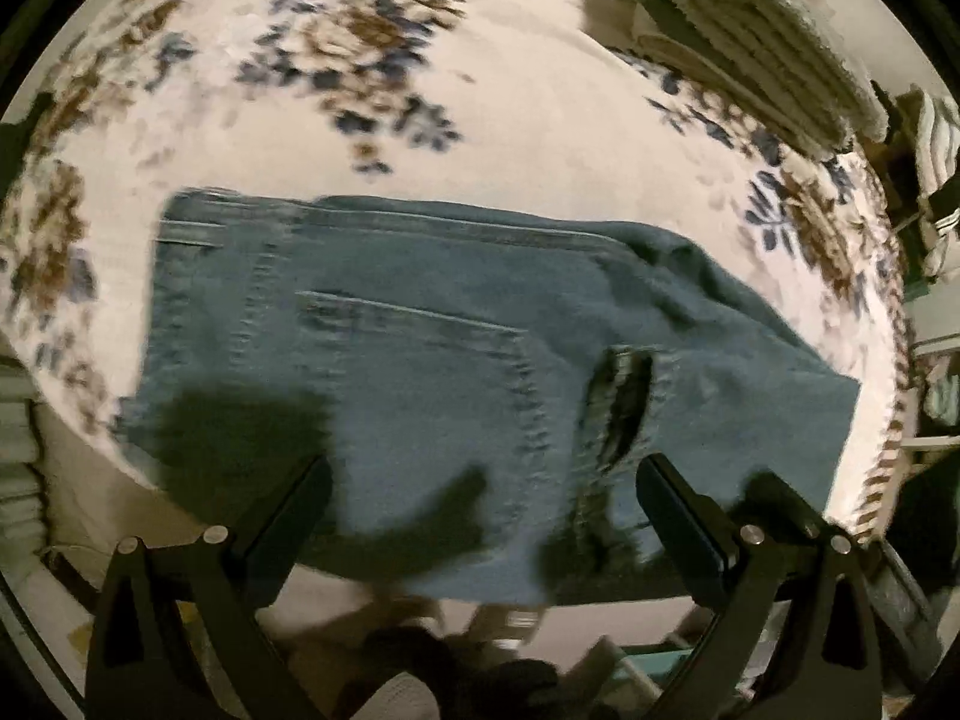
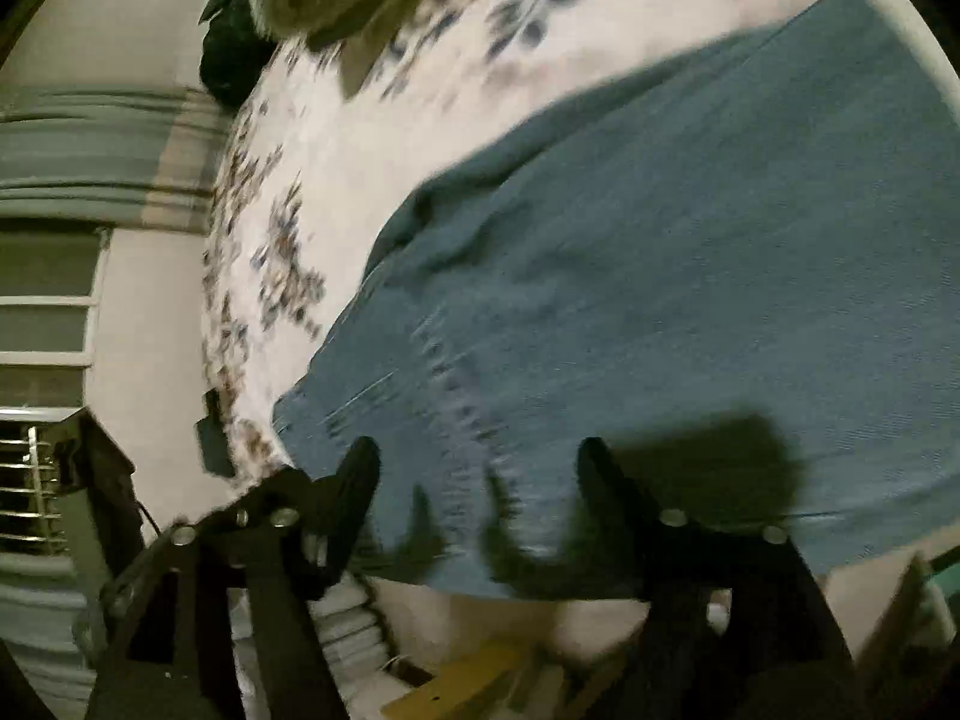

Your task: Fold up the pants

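Blue denim pants lie folded into a flat rectangle on a white bedspread with blue and brown flowers. A back pocket and a ripped slit face up. My left gripper is open and empty, hovering over the near edge of the pants. In the right wrist view the pants fill the right side, blurred by motion. My right gripper is open and empty above the near corner of the pants.
A stack of folded white towels sits at the far right of the bed. A dark object lies at the bed's far end. A wall with a window and a metal rack stand beside the bed.
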{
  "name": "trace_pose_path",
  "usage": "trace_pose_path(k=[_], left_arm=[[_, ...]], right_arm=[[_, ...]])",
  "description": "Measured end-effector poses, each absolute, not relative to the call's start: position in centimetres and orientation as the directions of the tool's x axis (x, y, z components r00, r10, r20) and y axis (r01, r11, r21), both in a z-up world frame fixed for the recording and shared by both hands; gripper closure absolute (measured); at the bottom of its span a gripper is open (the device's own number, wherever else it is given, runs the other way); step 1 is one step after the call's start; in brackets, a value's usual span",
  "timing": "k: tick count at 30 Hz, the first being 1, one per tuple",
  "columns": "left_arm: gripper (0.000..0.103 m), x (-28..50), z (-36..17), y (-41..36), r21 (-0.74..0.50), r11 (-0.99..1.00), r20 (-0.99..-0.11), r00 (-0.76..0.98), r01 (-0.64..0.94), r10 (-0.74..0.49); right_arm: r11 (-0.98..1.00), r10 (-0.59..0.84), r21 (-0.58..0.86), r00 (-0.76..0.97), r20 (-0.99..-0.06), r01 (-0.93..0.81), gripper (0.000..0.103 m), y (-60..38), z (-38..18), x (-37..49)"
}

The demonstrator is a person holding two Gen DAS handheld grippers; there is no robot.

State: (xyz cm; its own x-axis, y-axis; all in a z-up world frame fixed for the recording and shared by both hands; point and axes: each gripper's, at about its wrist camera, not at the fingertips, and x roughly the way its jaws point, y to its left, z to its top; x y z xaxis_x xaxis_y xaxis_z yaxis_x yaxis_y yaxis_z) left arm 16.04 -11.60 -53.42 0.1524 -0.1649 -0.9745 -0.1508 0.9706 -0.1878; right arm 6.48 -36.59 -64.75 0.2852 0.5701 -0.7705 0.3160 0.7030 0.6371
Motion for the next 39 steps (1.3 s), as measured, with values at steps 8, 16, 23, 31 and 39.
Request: trace_pose_path(k=[8,16,23,31,39], left_arm=[[0.024,18.9,-59.2,-18.3,-0.140,0.987,-0.987,0.097,-0.083,-0.131],[0.087,17.4,-57.1,-20.7,-0.098,0.995,-0.968,0.231,0.020,-0.100],[0.087,17.5,-55.7,-20.0,-0.081,0.997,-0.959,0.272,0.013,-0.082],[0.079,17.7,-56.7,-17.1,-0.141,0.982,-0.977,0.177,-0.128,-0.118],[0.077,12.7,-59.5,-16.2,-0.149,0.973,-0.988,0.058,-0.175,-0.141]], right_arm=[[0.896,0.236,0.290,0.193,-0.952,0.336,0.031,-44.4,-63.2,5.9],[0.944,0.073,0.106,0.116,-0.990,0.312,0.031,-47.3,-63.2,5.3],[0.966,0.047,0.071,0.099,-0.994,0.249,0.031,-44.5,-63.8,6.7],[0.959,0.090,0.116,0.111,-0.990,0.260,0.031,-43.8,-63.4,7.1],[0.959,0.156,0.162,0.045,-0.987,0.231,0.031,-42.4,-65.2,7.1]])
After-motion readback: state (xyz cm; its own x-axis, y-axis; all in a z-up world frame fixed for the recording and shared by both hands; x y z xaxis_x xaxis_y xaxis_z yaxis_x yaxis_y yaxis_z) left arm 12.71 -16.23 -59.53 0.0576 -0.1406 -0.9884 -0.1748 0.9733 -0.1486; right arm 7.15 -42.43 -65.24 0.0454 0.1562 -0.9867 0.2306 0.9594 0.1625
